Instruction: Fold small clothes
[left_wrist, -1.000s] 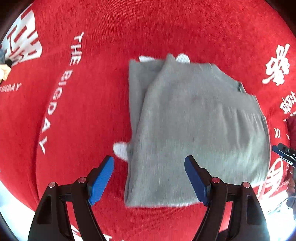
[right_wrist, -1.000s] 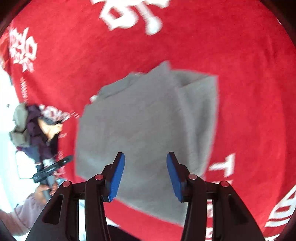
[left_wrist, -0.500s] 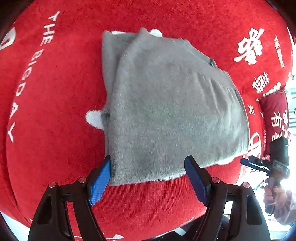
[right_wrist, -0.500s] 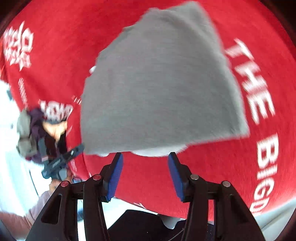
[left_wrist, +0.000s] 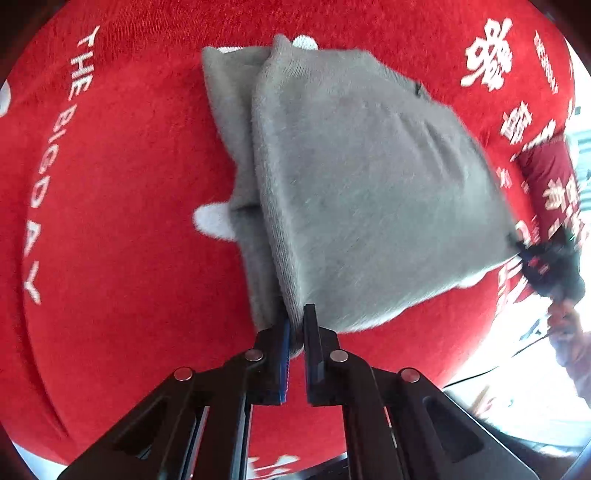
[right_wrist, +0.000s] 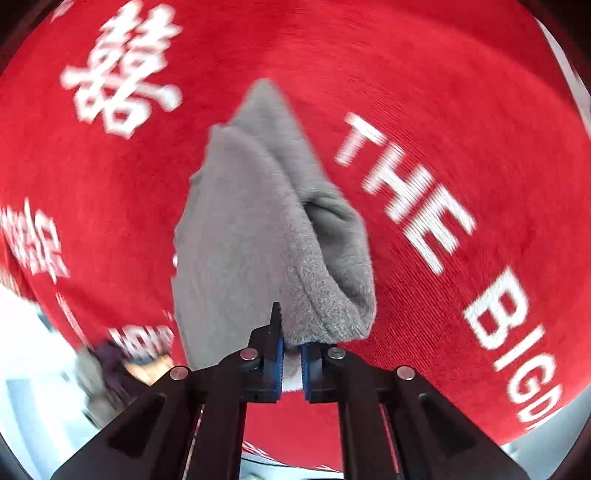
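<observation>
A folded grey knit garment (left_wrist: 362, 177) with white trim lies on a red cloth (left_wrist: 122, 206) printed with white letters. My left gripper (left_wrist: 295, 325) is shut on the garment's near left corner. In the right wrist view my right gripper (right_wrist: 291, 343) is shut on another near corner of the grey garment (right_wrist: 251, 236), which rises bunched and folded from the jaws. The right gripper also shows in the left wrist view (left_wrist: 546, 262), at the garment's right corner.
The red cloth (right_wrist: 461, 110) covers the whole work surface, with white Chinese characters (left_wrist: 487, 51) at the far right. A dark red printed item (left_wrist: 554, 181) lies at the right edge. A person's hand (left_wrist: 569, 325) shows beyond the cloth's right edge.
Both grippers went from wide open to shut on the garment's near corners. The near edge is now lifted and bunched.
</observation>
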